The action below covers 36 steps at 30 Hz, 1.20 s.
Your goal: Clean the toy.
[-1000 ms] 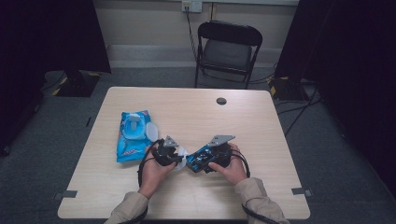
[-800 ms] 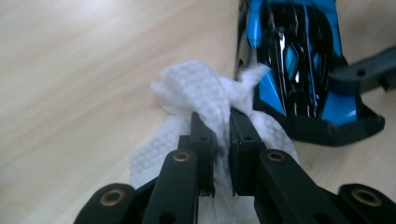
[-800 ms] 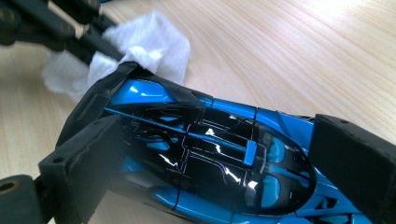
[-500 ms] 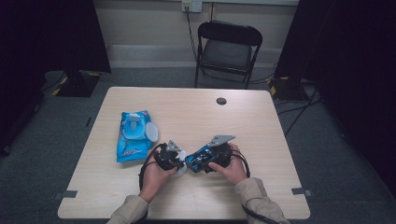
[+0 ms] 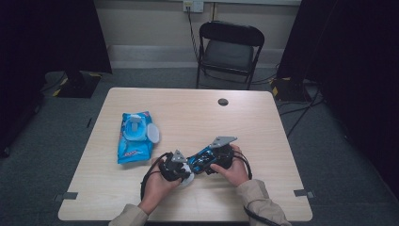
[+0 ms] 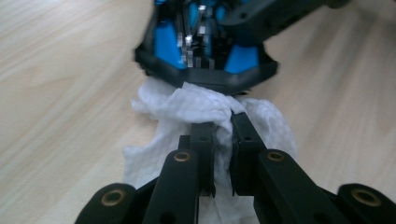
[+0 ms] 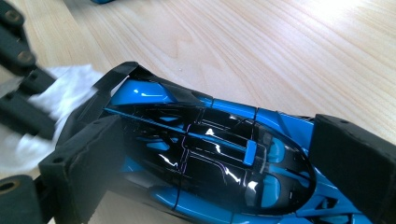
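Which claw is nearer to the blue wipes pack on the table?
Left. The left claw, shut on a white wipe, sits just right of and below the wipes pack. The right claw, clamped on the blue toy car, lies farther right.

No legible text, brand, number or sign anywhere in view. The blue wipes packet (image 5: 134, 139) on the table (image 5: 263, 127) carries white print, too small and blurred to read. The blue and black toy car (image 7: 210, 158) bears no readable marking.
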{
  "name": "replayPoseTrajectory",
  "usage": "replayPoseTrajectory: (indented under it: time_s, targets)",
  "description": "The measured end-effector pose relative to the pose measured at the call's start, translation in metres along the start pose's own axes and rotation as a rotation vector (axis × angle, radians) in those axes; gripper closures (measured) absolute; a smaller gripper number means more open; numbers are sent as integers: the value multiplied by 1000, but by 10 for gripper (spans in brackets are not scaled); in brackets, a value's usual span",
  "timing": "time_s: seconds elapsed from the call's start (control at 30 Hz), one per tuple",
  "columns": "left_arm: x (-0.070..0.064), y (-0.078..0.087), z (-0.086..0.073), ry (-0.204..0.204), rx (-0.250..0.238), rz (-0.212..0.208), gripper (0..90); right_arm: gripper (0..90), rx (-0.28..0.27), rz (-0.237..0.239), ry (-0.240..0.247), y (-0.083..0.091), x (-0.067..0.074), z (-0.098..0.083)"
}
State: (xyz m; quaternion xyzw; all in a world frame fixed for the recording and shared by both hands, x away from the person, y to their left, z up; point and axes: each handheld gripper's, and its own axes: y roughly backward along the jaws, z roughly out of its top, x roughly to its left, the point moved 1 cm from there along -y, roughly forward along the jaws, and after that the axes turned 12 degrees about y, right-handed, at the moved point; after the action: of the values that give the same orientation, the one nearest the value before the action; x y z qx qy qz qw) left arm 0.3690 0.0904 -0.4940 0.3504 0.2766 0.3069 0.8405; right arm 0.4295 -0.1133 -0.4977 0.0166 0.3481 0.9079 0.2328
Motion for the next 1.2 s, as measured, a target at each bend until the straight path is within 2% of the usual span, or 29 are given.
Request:
replayPoseTrajectory:
  time_s: [0.03, 0.13, 0.2, 0.47, 0.8, 0.87, 1.03, 1.13, 1.2]
  targets:
    - [0, 0, 0, 0, 0, 0, 825, 32, -2, -1, 0, 0, 0, 0]
    - [-10, -3, 0, -11, 9, -34, 825, 32, -11, -4, -1, 0, 0, -1]
    - [-14, -4, 0, -28, 11, -28, 825, 31, -14, -4, -2, 0, 1, -2]
    - [-25, -10, 2, -36, 18, -73, 823, 30, -24, -10, -5, 0, 1, -3]
    - [-25, -11, 1, -30, 10, -98, 822, 25, -39, -37, -24, 1, 3, -5]
    - [-25, -12, 1, -24, 6, -101, 822, 26, -51, -55, -32, 2, 5, -7]
    - [-23, -11, 2, -25, 13, -109, 822, 29, -39, -87, -48, 4, 8, -7]
    - [-22, -12, 2, -17, 5, -111, 822, 73, -36, -98, -30, 7, 9, -6]
    - [-21, -11, 2, -18, 6, -112, 821, 78, -28, -102, -41, 8, 8, -6]
